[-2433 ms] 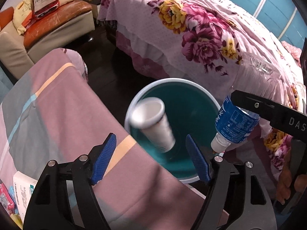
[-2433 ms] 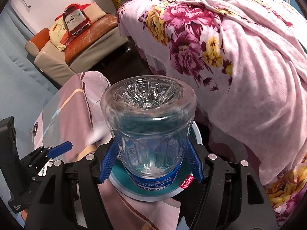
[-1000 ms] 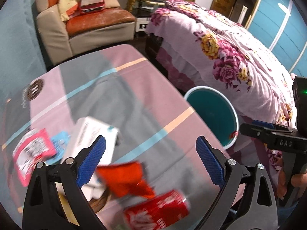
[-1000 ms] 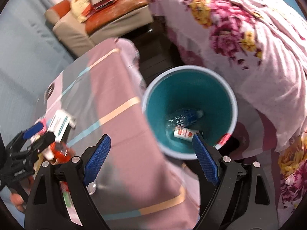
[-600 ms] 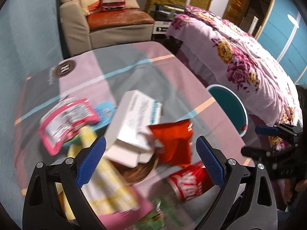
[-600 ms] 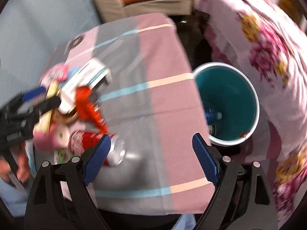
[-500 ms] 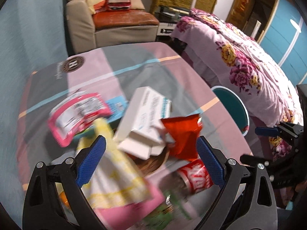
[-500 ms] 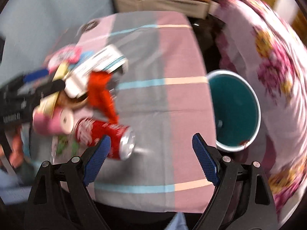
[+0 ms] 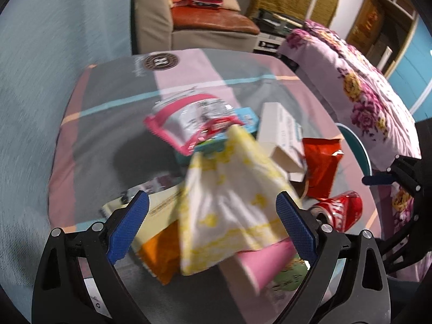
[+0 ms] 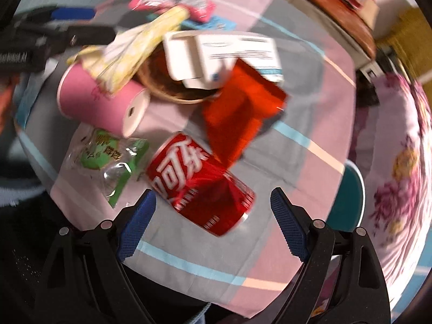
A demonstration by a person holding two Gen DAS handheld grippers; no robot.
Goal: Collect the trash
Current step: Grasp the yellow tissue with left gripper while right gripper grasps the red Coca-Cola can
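Red aluminium drink can [image 10: 199, 182] now lies just ahead of your empty, wide-spread right gripper [image 10: 213, 225]. Both tools have swung away from the teal plastic bin [image 10: 348, 202], now off to the right, so another pickup begins; your left gripper [image 9: 213, 226] gapes over the yellow-patterned paper wrapper [image 9: 229, 202].

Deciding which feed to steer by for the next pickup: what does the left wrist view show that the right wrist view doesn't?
Left wrist only: an orange packet under the yellow-and-white wrapper, and the right tool off at the edge.

Right wrist only: a brown bowl under the white box, and a clear view of the green wrapper.

Both: the red can, pink cup, red bag, teal bin. Both tools are open and empty.
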